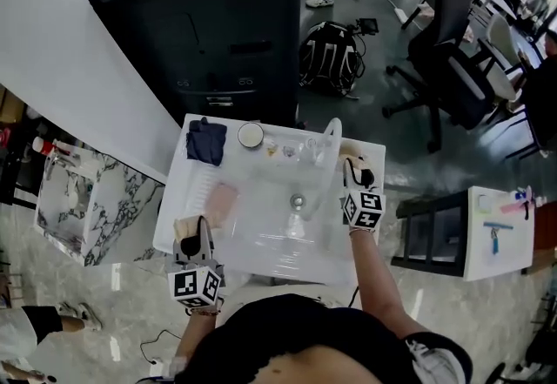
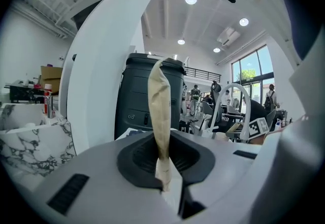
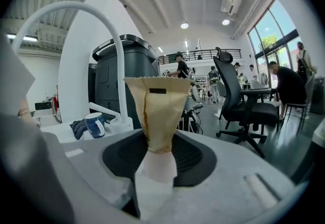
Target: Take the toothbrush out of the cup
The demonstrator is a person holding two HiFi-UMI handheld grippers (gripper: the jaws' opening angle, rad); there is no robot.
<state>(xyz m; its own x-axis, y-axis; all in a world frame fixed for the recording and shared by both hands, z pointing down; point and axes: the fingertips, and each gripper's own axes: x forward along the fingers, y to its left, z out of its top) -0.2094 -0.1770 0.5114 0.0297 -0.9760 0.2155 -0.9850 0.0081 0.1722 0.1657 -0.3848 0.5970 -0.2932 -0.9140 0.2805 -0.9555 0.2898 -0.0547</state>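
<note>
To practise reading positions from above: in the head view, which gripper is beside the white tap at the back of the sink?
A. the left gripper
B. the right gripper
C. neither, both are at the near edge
B: the right gripper is right beside the white tap at the back right of the sink, while the left gripper is at the near left edge.
</note>
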